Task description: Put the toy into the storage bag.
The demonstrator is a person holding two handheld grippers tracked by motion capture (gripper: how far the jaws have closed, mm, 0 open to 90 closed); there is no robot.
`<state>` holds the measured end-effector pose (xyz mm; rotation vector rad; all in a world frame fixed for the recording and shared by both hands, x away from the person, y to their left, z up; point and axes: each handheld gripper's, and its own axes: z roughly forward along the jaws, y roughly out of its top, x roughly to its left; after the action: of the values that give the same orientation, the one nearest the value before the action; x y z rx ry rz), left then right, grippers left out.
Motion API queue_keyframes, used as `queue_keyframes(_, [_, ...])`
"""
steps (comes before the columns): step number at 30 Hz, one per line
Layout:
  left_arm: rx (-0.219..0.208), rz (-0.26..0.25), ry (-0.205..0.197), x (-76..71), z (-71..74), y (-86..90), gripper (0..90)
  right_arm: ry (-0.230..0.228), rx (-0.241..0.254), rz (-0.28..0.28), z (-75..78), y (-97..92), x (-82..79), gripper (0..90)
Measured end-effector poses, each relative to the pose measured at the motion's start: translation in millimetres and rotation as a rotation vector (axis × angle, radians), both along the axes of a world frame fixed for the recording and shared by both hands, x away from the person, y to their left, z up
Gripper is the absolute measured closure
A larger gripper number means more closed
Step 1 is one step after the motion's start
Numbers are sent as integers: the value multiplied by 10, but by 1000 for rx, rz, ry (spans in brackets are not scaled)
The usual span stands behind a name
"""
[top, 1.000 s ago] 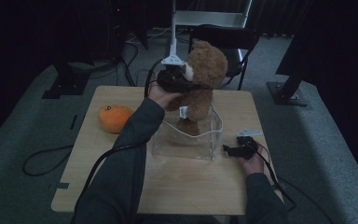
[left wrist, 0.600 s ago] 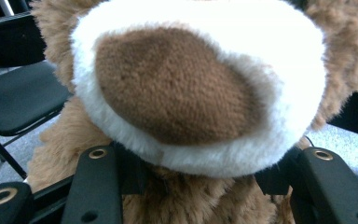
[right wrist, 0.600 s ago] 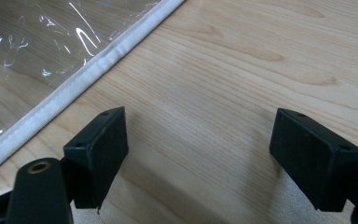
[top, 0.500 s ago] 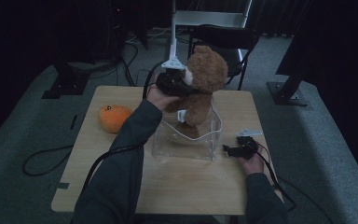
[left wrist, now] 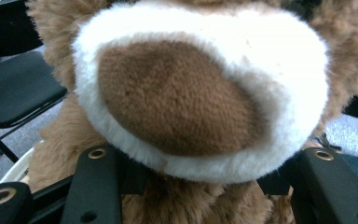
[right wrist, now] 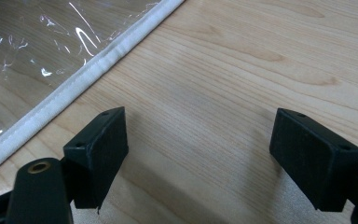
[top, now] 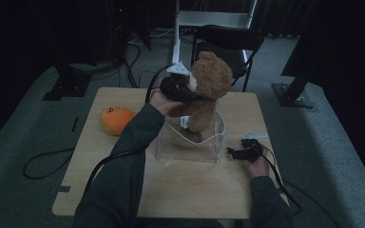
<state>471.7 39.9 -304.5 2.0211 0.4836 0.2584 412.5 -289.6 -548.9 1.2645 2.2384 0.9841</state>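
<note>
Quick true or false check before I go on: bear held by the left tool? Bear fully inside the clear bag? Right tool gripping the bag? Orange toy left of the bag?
1. The left tool grips the teddy bear. True.
2. The bear lies fully inside the clear bag. False: only its legs are in the opening; head and body stand above it.
3. The right tool grips the bag's edge. False: its jaws stand open over bare table, beside the bag.
4. The orange plush toy lies left of the bag. True.

Grey sleeves [top: 123,156], black cabled grippers [top: 241,153]
</note>
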Motion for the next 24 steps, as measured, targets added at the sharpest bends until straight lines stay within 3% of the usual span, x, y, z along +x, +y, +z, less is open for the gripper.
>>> queue_keyframes(24, [100, -37, 28, 17, -158, -142, 459, 0, 0, 1, 0, -1, 0, 184])
